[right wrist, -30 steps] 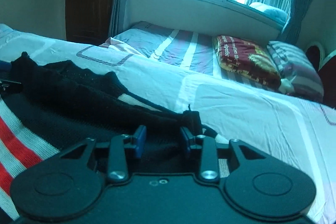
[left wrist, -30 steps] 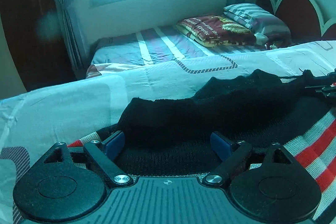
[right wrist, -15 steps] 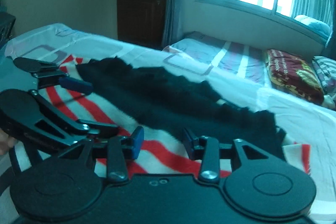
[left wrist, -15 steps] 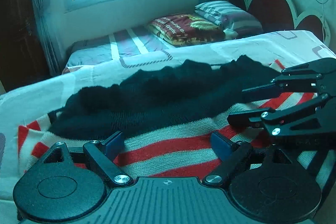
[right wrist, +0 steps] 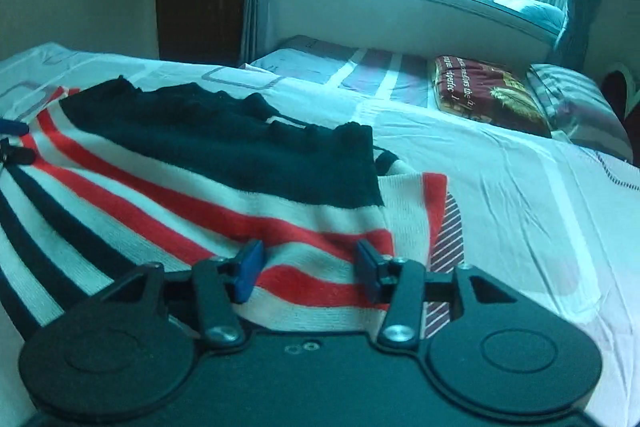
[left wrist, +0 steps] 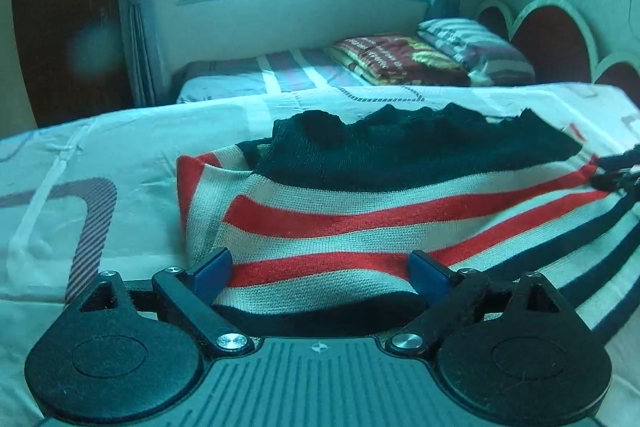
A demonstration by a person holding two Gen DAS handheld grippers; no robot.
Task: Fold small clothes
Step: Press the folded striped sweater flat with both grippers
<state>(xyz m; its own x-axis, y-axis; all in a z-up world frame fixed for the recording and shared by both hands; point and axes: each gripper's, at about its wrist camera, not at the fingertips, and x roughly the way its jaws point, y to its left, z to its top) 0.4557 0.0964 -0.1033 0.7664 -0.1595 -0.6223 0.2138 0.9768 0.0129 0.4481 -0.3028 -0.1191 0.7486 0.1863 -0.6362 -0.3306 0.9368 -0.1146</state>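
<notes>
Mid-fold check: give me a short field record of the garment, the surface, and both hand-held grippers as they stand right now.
garment: striped knit sweater, red, white and dark bands, dark part folded over its far side
surface: bed sheet, pale with printed lines
left hand-held gripper: jaws wide and opening, sweater's near edge between the pads, not pinched
right hand-held gripper: jaws opening, sweater's edge between the pads, not pinched
background: second bed with pillows under a window

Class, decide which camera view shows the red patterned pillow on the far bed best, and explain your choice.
The right wrist view: the red patterned pillow appears larger there, with pale lettering visible, though too blurred to read. The left wrist view shows the same pillow smaller, its lettering fainter, beside the striped pillow.
</notes>
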